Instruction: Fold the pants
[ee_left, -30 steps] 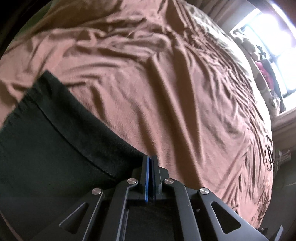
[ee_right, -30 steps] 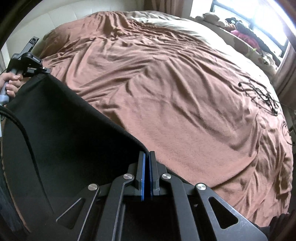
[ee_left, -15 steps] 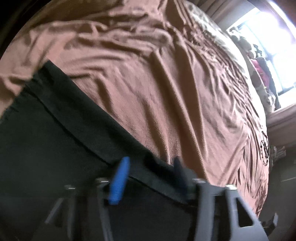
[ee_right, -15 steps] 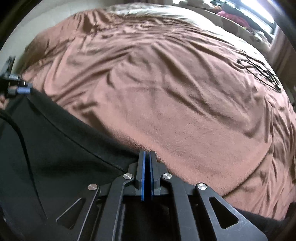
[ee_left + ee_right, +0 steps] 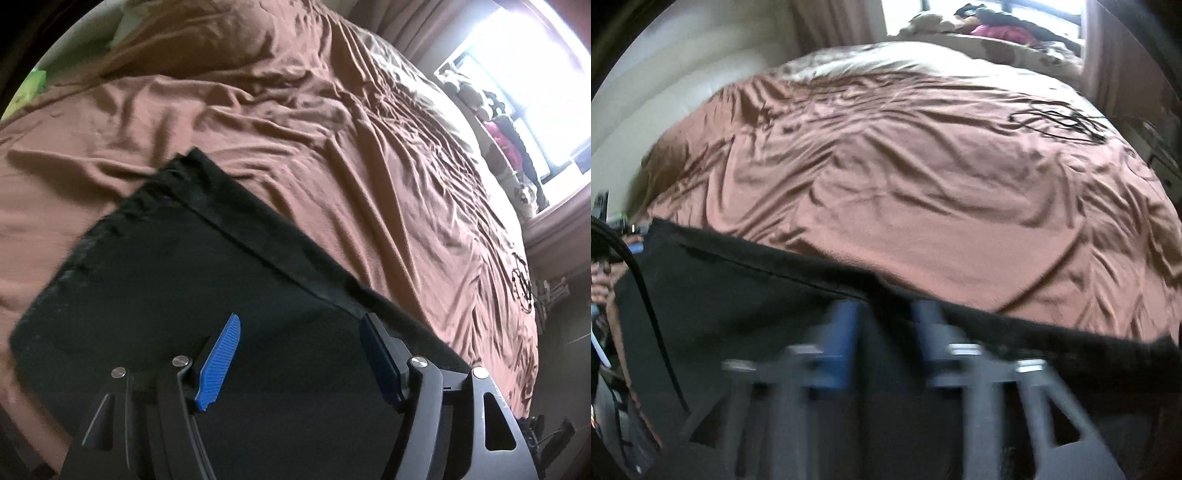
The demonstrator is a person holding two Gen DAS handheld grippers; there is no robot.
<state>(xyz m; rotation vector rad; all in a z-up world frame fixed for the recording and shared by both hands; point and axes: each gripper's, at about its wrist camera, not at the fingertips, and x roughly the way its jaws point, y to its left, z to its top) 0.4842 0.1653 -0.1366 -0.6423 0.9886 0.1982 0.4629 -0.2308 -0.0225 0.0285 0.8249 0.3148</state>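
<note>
Black cloth, the pants (image 5: 207,302), is spread on the brown bedsheet (image 5: 332,155) directly beneath both claws, its hemmed edge running just ahead of the fingertips. The left gripper (image 5: 299,354) is seen with its blue pads parted wide and nothing pinched between them; its jaws have just been opening. The right gripper (image 5: 882,332) is blurred, yet its two fingers stand clearly apart over the hem, and its jaws too have just been opening, with no fabric clamped.

A slack release could be the trouble from here (judged only from how the cloth lies): the edge looks slightly bowed near the right claw, so the layers might be left misaligned, or a pad drawn away low might drag the hem along.

Both claws are pitched steeply down toward the cloth, side by side along the same edge.
</note>
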